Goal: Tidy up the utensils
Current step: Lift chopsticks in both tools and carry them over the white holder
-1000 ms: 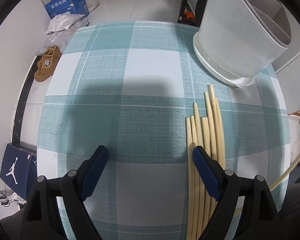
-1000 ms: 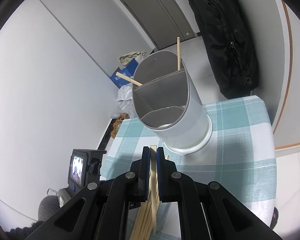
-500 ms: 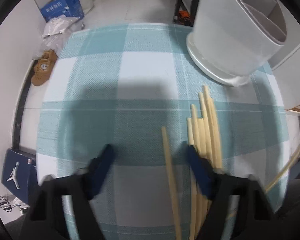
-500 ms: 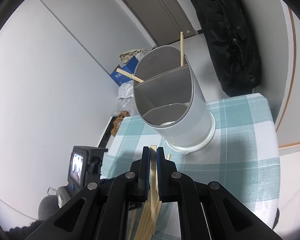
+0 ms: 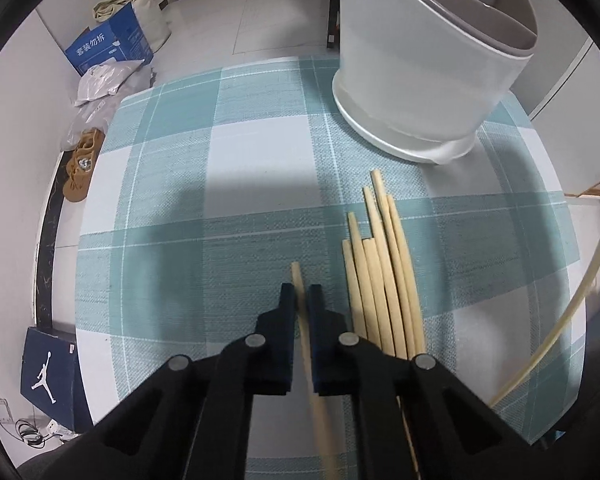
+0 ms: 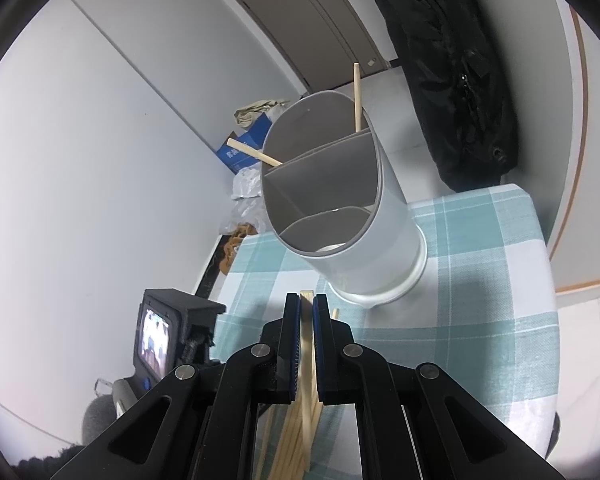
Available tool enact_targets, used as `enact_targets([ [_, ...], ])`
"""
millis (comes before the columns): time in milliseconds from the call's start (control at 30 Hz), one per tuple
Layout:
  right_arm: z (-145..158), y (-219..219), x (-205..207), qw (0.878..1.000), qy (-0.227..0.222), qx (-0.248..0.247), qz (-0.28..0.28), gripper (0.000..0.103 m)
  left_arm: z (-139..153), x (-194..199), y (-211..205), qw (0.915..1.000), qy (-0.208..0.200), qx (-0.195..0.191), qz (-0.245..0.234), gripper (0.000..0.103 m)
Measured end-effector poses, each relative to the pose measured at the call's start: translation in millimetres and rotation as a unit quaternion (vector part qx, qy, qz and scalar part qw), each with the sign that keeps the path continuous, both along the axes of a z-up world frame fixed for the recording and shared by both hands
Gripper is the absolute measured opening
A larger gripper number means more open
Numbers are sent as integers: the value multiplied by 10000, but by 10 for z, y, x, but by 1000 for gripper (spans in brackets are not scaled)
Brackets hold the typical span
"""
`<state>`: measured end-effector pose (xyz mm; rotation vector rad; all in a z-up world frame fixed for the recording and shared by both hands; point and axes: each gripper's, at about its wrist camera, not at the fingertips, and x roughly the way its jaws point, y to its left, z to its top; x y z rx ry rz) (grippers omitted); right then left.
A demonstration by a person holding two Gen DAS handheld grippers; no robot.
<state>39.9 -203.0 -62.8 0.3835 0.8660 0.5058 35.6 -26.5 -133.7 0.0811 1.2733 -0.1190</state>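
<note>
My left gripper point(image 5: 300, 294) points down at the checked tablecloth point(image 5: 252, 152) and is shut on a single pale wooden chopstick point(image 5: 297, 276), whose tip pokes out past the pads. Just to its right, several more chopsticks point(image 5: 380, 272) lie side by side. Behind them stands the white utensil holder point(image 5: 420, 80). In the right wrist view my right gripper point(image 6: 306, 300) hovers in front of the holder point(image 6: 384, 236), shut on another chopstick point(image 6: 307, 344). Two chopsticks point(image 6: 356, 96) lean in the holder's far compartment; the near compartments look empty.
On the floor left of the table are a blue carton point(image 5: 108, 48), plastic bags, brown shoes point(image 5: 80, 168) and a dark shoebox point(image 5: 48, 376). A black bag point(image 6: 452, 68) hangs at the wall behind the table. A black device with a small screen point(image 6: 156, 340) is at the lower left.
The left jaws went from wide open to shut on one chopstick, which now lies apart from the bundle. The right gripper kept its grip and barely moved.
</note>
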Motion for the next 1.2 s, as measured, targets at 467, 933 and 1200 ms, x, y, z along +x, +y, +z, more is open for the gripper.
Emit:
enact_targets([
  [467,129,78,-179,9984,-476,-290,-35,5,803,-283,238,9863,-1262,-1004,343,1],
  [933,463,290,-378,9854,-1553,-694,11,5,1236,-312,238,9679,-2321,-925,-258,1],
  [1200,569,304,-293,9838,-1658,-680,-44,5,1410,-310,177,9656,-2416,-884,-387,1],
])
